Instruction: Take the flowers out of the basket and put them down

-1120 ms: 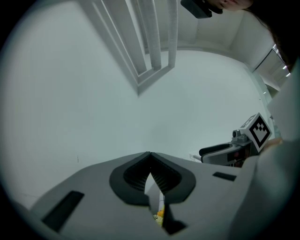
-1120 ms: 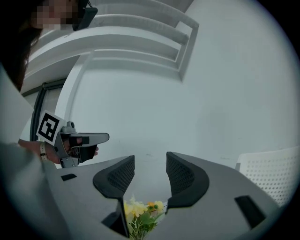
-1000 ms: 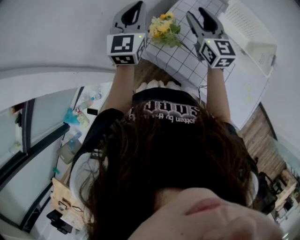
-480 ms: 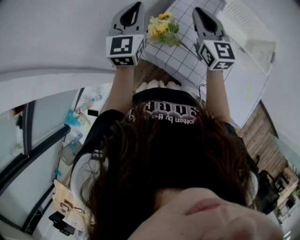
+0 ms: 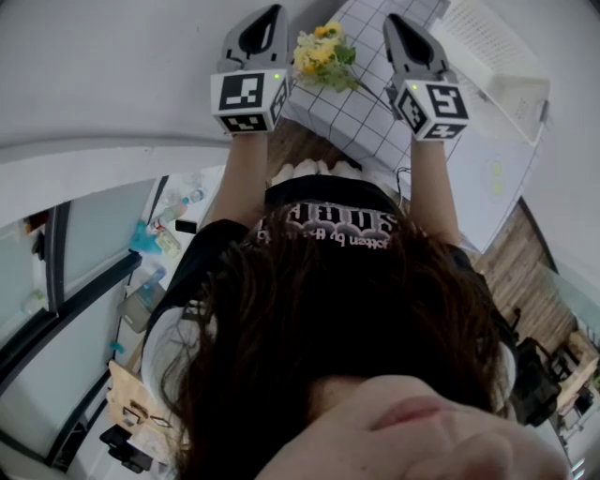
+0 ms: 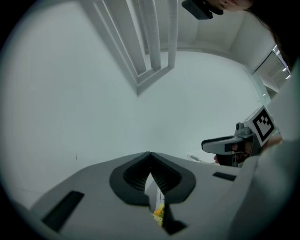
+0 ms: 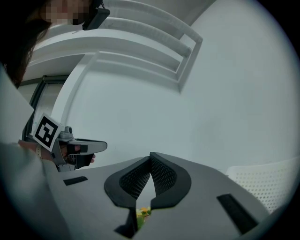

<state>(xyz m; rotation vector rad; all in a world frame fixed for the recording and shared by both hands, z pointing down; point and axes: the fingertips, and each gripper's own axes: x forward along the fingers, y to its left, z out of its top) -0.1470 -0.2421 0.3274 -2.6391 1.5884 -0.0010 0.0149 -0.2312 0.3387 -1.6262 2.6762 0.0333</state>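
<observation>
In the head view, a small bunch of yellow flowers with green leaves (image 5: 321, 58) lies on a white grid-patterned surface (image 5: 375, 117) at the top centre, between the grey left gripper (image 5: 267, 19) and the grey right gripper (image 5: 401, 30). In the left gripper view, the jaws meet at their tips and clamp nothing, and the flowers (image 6: 159, 213) show through the gap at the bottom centre. In the right gripper view, the jaws are likewise pressed together and empty, and the flowers (image 7: 143, 212) sit low in the centre.

a small bunch of yellow and orange flowers (image 5: 323, 58) with green leaves rests on the white grid-lined surface (image 5: 375, 108), outside the white perforated basket (image 5: 492, 66), which sits apart to its right.
</observation>
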